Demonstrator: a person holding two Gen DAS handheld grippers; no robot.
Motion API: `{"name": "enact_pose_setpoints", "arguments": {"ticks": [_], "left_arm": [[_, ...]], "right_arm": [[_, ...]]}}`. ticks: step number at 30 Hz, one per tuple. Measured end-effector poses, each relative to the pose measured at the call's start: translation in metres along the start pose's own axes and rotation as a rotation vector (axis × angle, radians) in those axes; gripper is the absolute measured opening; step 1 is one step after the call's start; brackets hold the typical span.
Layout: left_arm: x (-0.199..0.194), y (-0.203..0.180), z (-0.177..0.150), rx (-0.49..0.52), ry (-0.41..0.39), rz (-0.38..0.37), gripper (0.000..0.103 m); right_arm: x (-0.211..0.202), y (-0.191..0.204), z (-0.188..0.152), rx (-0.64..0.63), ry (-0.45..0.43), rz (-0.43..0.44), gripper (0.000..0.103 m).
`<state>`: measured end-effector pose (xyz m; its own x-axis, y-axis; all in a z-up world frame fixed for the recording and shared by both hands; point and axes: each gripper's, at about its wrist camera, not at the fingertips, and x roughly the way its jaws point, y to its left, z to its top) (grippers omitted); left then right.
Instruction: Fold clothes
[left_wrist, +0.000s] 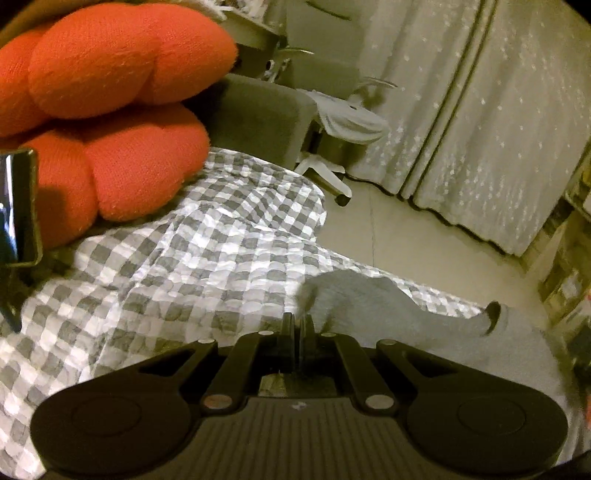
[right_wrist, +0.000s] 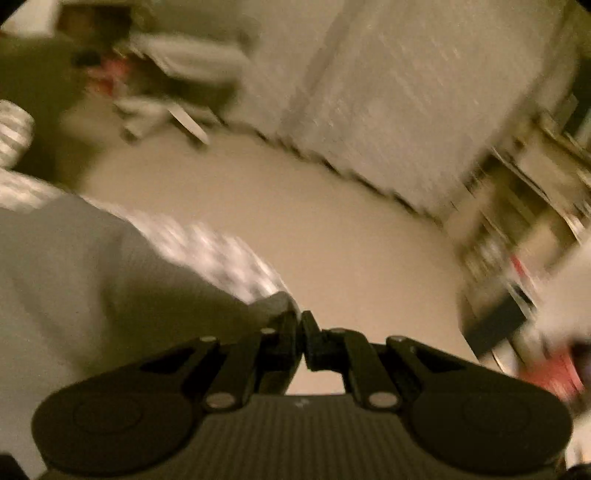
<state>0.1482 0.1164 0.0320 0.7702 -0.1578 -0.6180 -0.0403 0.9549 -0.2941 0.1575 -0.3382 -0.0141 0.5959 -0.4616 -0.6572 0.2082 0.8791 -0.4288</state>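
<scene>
Both grippers, left (left_wrist: 298, 321) and right (right_wrist: 300, 320), are pinched closed on the grey garment (left_wrist: 369, 295) over the checkered bed (left_wrist: 177, 258), orange cushion (left_wrist: 110, 92) far left

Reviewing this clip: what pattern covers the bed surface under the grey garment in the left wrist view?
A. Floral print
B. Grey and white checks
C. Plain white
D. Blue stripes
B: the bedcover shows grey and white checks, with the grey garment lying on it by the left hand-held gripper.
</scene>
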Motion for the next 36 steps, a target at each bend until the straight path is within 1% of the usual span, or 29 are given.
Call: {"name": "enact_pose_setpoints", "arguments": {"ticks": [5, 7, 9, 11, 12, 13, 14, 16, 17, 20, 21, 23, 24, 26, 29, 31, 32, 33, 35, 36], "left_arm": [[-0.003, 0.01, 0.001, -0.023, 0.011, -0.008, 0.0], [-0.005, 0.013, 0.001, -0.033, 0.015, -0.012, 0.001], [-0.006, 0.018, 0.002, -0.044, 0.02, -0.014, 0.001], [-0.006, 0.026, 0.002, -0.074, 0.038, -0.017, 0.002], [-0.006, 0.03, 0.001, -0.09, 0.047, -0.02, 0.003], [-0.005, 0.034, 0.001, -0.107, 0.056, -0.024, 0.003], [-0.005, 0.037, 0.001, -0.129, 0.061, -0.033, 0.003], [-0.004, 0.045, 0.001, -0.172, 0.071, -0.052, 0.003], [-0.004, 0.047, 0.002, -0.186, 0.072, -0.053, 0.003], [-0.006, 0.051, 0.002, -0.185, 0.065, -0.026, 0.004], [-0.007, 0.052, 0.002, -0.181, 0.065, -0.02, 0.004], [-0.007, 0.055, 0.001, -0.176, 0.069, -0.008, 0.004], [-0.007, 0.057, 0.0, -0.174, 0.072, -0.002, 0.005], [-0.007, 0.061, -0.001, -0.173, 0.075, 0.009, 0.005], [-0.007, 0.067, -0.001, -0.189, 0.08, 0.01, 0.005], [-0.006, 0.068, -0.001, -0.197, 0.085, 0.005, 0.005], [-0.005, 0.067, -0.002, -0.198, 0.089, 0.003, 0.005], [-0.005, 0.067, -0.002, -0.198, 0.092, 0.001, 0.005], [-0.005, 0.063, -0.002, -0.196, 0.097, -0.006, 0.006], [-0.006, 0.061, -0.001, -0.195, 0.095, -0.018, 0.007]], "right_arm": [[-0.015, 0.014, 0.012, -0.007, -0.039, -0.031, 0.006], [-0.023, 0.02, 0.017, -0.011, -0.059, -0.042, 0.02], [-0.03, 0.025, 0.022, -0.014, -0.078, -0.054, 0.031], [-0.038, 0.031, 0.027, -0.018, -0.098, -0.065, 0.034], [-0.041, 0.034, 0.03, -0.02, -0.108, -0.071, 0.037], [-0.052, 0.041, 0.034, -0.037, -0.126, -0.03, 0.041], [-0.064, 0.049, 0.039, -0.059, -0.147, 0.024, 0.043], [-0.098, 0.076, 0.046, -0.111, -0.2, 0.183, 0.047], [-0.116, 0.091, 0.049, -0.138, -0.227, 0.265, 0.047], [-0.163, 0.151, 0.047, -0.274, -0.282, 0.529, 0.05], [-0.177, 0.175, 0.046, -0.318, -0.287, 0.596, 0.05], [-0.204, 0.222, 0.043, -0.412, -0.33, 0.709, 0.05], [-0.215, 0.244, 0.043, -0.448, -0.356, 0.75, 0.048], [-0.229, 0.282, 0.045, -0.485, -0.395, 0.79, 0.047], [-0.227, 0.328, 0.047, -0.521, -0.366, 0.823, 0.041], [-0.216, 0.343, 0.045, -0.545, -0.346, 0.809, 0.03], [-0.21, 0.349, 0.043, -0.557, -0.337, 0.799, 0.023], [-0.203, 0.345, 0.04, -0.531, -0.325, 0.782, 0.012], [-0.186, 0.322, 0.05, -0.341, -0.273, 0.836, 0.01], [-0.175, 0.302, 0.056, -0.189, -0.236, 0.894, 0.009]]}}
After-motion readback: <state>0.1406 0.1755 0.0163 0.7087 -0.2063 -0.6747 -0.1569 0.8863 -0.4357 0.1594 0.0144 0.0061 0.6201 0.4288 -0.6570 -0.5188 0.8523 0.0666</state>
